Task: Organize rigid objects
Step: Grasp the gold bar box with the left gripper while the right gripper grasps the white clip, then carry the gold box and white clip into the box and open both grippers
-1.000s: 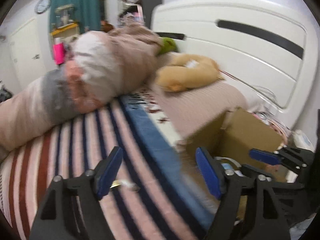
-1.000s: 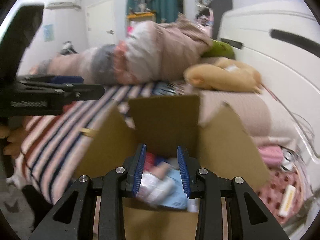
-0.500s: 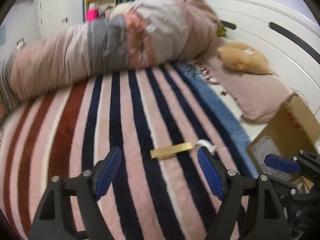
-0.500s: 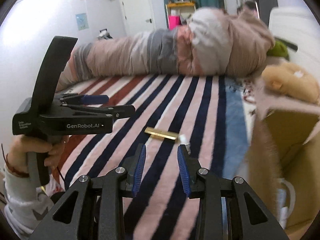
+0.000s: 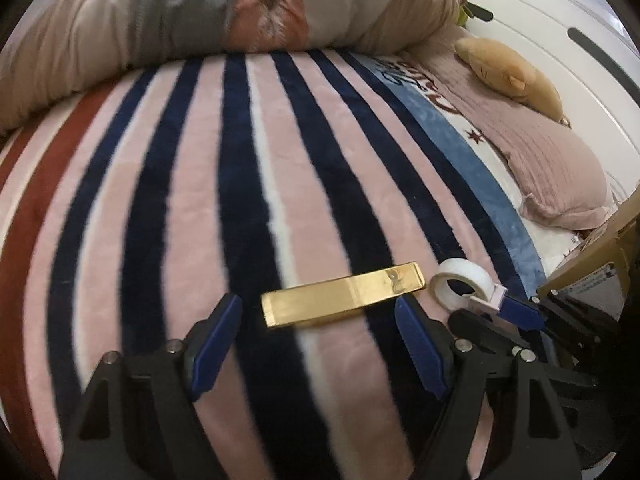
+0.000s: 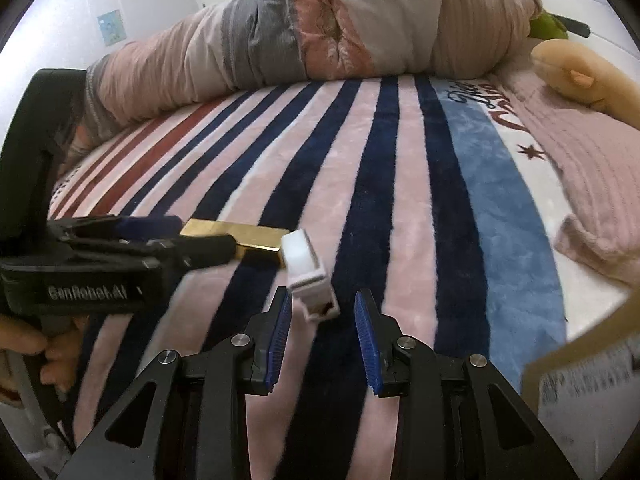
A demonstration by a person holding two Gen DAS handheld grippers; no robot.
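Closing in vs 0.5 s ago: both grippers now low over the striped blanket (image 5: 340, 168). Left gripper (image 5: 320, 344) wide open, empty, gold bar (image 5: 344, 300) lower centre just ahead betw. its tips. Right gripper (image 6: 323, 332) half open, empty, white tape roll (image 6: 306, 268) at its tips. Cardboard box (image 6: 580, 384) lower right. Grabs look imminent.

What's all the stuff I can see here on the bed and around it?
Gold bar: one, gold, lying on the blanket between the claws.
Tape dispenser: one, white, beside the bar's end.
Blanket: one, pink with navy and red stripes, covering the bed.
Duvet: one, beige, grey and pink, rolled along the far side.
Pillow: one, mauve, right.
Plush toy: one, tan, on the pillow.
Cardboard box: one, brown, right edge.
Left claw: open, before the bar.
Right claw: open, before the dispenser.
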